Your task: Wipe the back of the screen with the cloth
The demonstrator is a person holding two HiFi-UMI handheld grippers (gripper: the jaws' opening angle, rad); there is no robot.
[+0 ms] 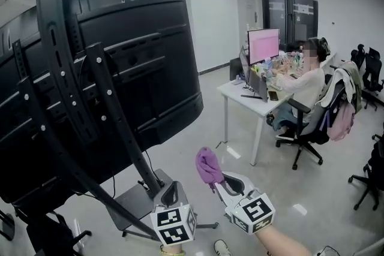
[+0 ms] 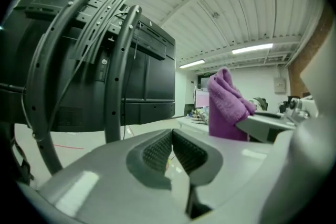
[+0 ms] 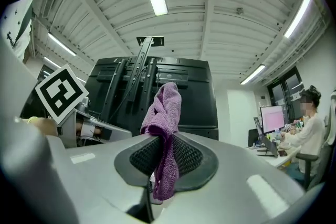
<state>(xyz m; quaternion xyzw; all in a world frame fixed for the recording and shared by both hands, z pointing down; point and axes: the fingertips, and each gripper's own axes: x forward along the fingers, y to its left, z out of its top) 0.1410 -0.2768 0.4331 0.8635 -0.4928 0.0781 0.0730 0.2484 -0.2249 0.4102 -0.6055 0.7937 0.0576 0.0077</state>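
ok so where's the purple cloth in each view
Head view: cloth lower centre, at the right gripper tip.
Left gripper view: cloth right of centre.
Right gripper view: cloth centre, clamped between the jaws.
Shared landmark: the screen, its black back.

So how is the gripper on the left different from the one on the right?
The right gripper pinches a purple cloth; the left gripper is shut on nothing. In the head view, the left gripper sits closer to the screen's stand, while the right gripper is further out over the floor. Both are pale grey and both point toward the back of the screen.
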